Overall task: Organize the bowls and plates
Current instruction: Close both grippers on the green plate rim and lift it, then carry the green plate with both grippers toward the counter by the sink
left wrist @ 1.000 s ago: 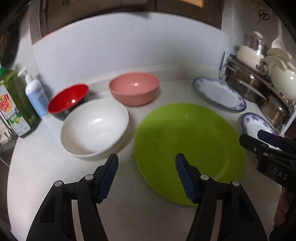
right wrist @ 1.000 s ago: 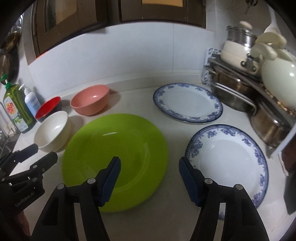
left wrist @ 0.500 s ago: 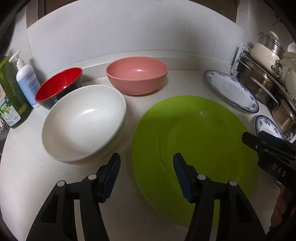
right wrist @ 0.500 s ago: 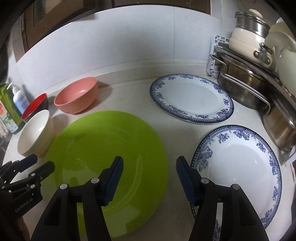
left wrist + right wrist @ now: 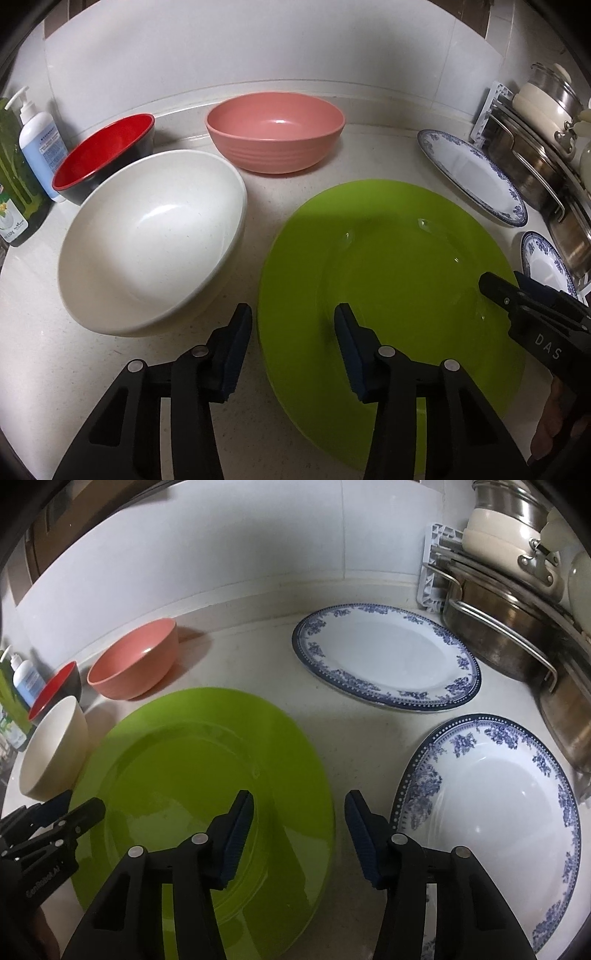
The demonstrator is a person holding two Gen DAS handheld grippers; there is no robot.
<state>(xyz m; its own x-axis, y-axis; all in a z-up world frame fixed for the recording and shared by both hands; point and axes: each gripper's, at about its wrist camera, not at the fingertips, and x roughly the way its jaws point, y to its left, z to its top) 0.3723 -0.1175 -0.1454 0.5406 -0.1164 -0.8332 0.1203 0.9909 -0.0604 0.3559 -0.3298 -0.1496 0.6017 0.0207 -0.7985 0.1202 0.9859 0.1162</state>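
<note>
The left tool tilts steeply down, jaws apart and closing across the green plate's left rim, pads not pressing; the right tool does likewise at its right rim; the plate lies flat on the desk beside the white bowl.

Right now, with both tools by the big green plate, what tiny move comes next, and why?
Probably lower both a little and let them finish closing on the green plate's edges. The left tool straddles its left rim, the right tool its right rim, and both sets of jaws are closing but not yet pinching. The plate lies flat on the counter, so two grips should lift it level.
</note>
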